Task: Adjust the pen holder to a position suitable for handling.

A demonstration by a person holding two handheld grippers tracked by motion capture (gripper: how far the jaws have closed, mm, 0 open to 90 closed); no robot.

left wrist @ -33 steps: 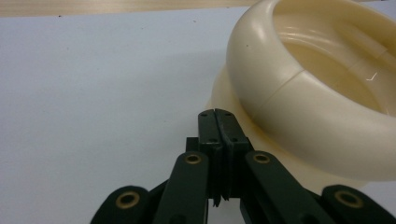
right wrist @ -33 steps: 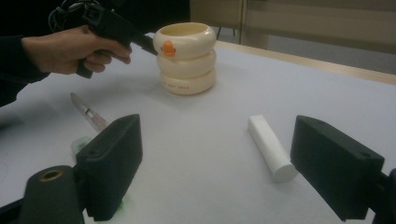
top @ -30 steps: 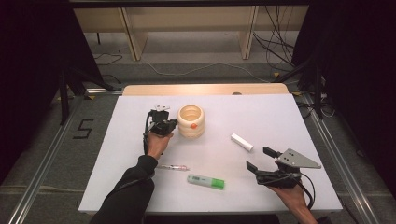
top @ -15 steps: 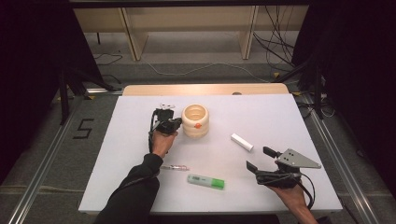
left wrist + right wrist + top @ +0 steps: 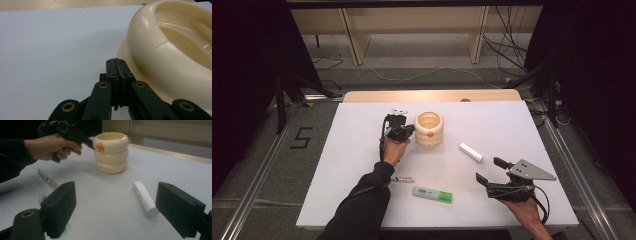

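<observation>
Jaws of your left gripper (image 5: 408, 131) are pressed flat together with nothing between them, as the left gripper view shows plainly, the two black pads meeting tip to tip (image 5: 116, 65). You hold that gripper at the left side of the cream ring cup (image 5: 429, 128), its closed tip right at the cup's wall; from the high view I cannot tell whether it touches. In the left gripper view the cup's rounded upper ring (image 5: 172, 47) stands just to the right of the closed tip. The cup is upright on the white table (image 5: 337, 165), toward the far middle, built of three stacked rings with a small orange mark on the top one (image 5: 100, 147).

Nearer to you, just beside your left sleeve, a thin clear pen (image 5: 402, 179) lies flat, and a green-capped marker (image 5: 432, 194) lies close by to its right. Further right, a white cylinder (image 5: 471, 152) lies on its side, well apart from the cup.

At the right, your right gripper (image 5: 493, 170) hovers over the near right part of the table with its jaws spread wide and nothing held; in the right gripper view the white cylinder (image 5: 145, 198) lies on the table beyond the gap between them.
</observation>
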